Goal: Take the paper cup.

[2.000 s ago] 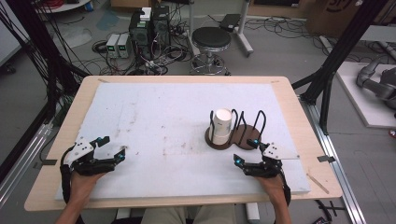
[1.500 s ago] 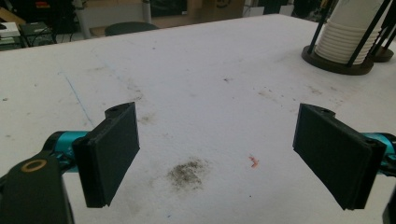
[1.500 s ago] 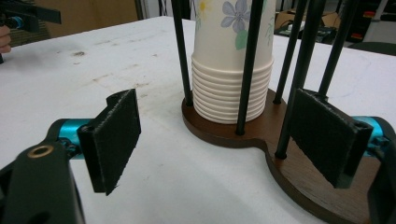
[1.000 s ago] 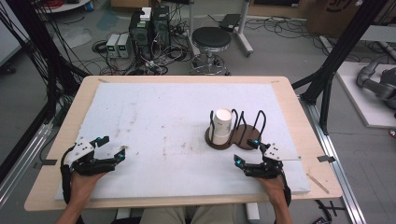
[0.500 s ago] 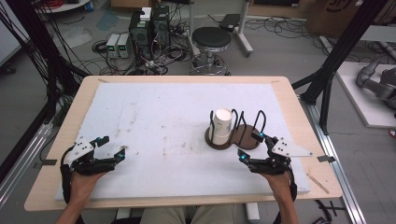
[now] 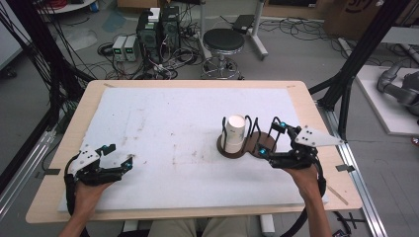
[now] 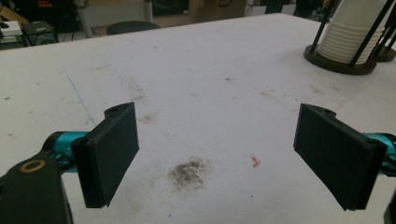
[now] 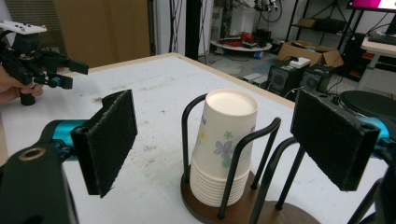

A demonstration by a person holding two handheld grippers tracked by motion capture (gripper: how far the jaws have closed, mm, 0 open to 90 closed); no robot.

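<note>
Right gripper (image 6: 271, 138) now lifted off the tabletop (image 6: 163, 113) and brought just beside the rack (image 6: 247, 143); one second earlier lay lower, nearer the front edge. Jaws released, just opened wider, nothing between the pads. In the right gripper view, jaws spread apart and aimed at the cups (image 8: 223, 140), without touching them.

Cups (image 6: 235, 132) stacked upside down, nested, upright in the left ring of the rack, on the right half of the tabletop. Same place as in the earlier frames, not moved. Top cup white with small flower print, seen in the right gripper view. Rack (image 8: 243, 205) made of a dark round base and black wire hoops; second ring beside it, closer to the right gripper.

Left gripper (image 6: 118, 160) resting near the front left corner of the tabletop, well apart from the cups. No change from the earlier frames. Jaws released, holding nothing; in the left gripper view bare stained tabletop (image 7: 196, 93) between the pads, cups (image 7: 352, 37) far off at the upper right.

Left hand (image 6: 89, 190) and right hand (image 6: 304, 175) entering from the bottom edge.
</note>
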